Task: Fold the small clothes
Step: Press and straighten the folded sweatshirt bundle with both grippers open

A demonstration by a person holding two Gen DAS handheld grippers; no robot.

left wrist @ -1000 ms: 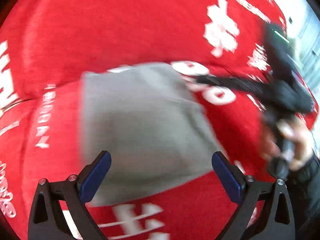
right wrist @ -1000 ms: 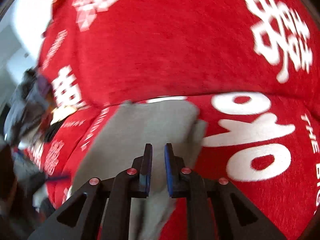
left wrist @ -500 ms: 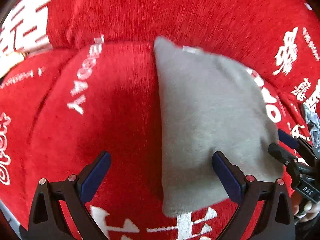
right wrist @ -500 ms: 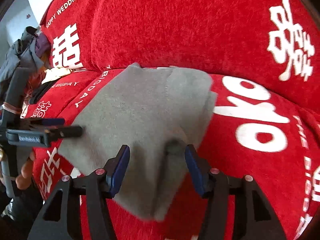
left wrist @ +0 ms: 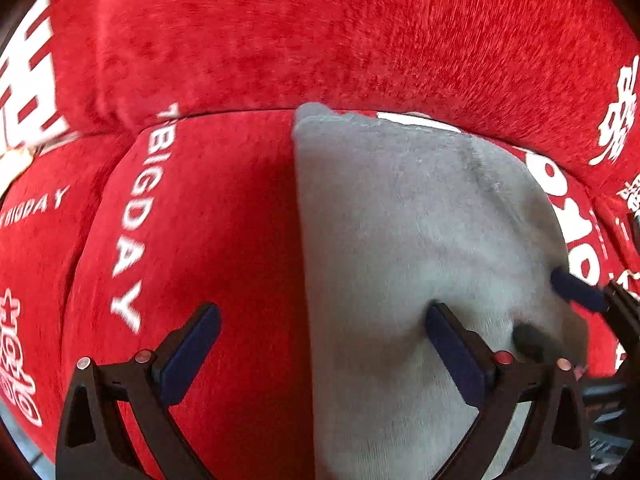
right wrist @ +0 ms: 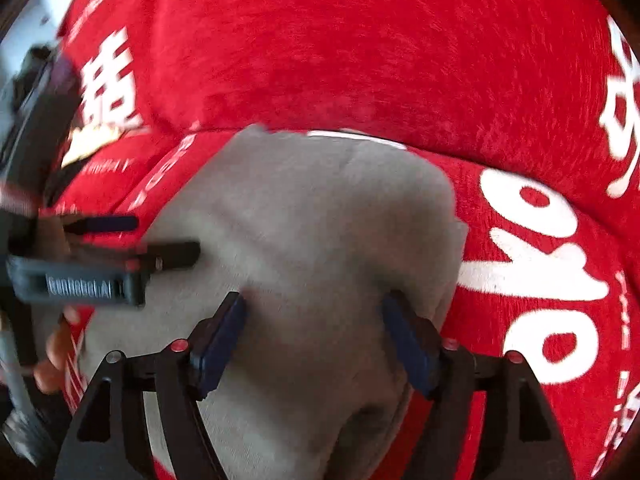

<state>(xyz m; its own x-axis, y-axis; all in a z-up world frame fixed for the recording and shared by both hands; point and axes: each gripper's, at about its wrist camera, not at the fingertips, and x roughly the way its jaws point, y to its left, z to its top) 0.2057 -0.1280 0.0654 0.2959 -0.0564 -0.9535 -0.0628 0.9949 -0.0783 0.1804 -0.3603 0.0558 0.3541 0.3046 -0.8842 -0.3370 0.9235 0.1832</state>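
Observation:
A small grey garment (left wrist: 408,248) lies folded flat on the red sofa seat (left wrist: 224,216), its far edge at the backrest seam. It also shows in the right wrist view (right wrist: 316,236). My left gripper (left wrist: 324,332) is open and straddles the garment's left edge, its right finger on the cloth. My right gripper (right wrist: 316,324) is open and low over the garment's near right part. In the left wrist view the right gripper's fingertips (left wrist: 576,292) show at the garment's right edge. In the right wrist view the left gripper (right wrist: 160,240) shows at the left.
The sofa is covered in red plush cloth with white lettering; its backrest (right wrist: 360,48) rises just behind the garment. A dark bundle of other clothes (right wrist: 36,92) sits at the far left, blurred. The person's hand (right wrist: 56,352) holds the left gripper.
My right gripper went from shut on the garment to open, letting the cloth go, and has come lower over it. My left gripper swung to the garment's left edge and moved closer.

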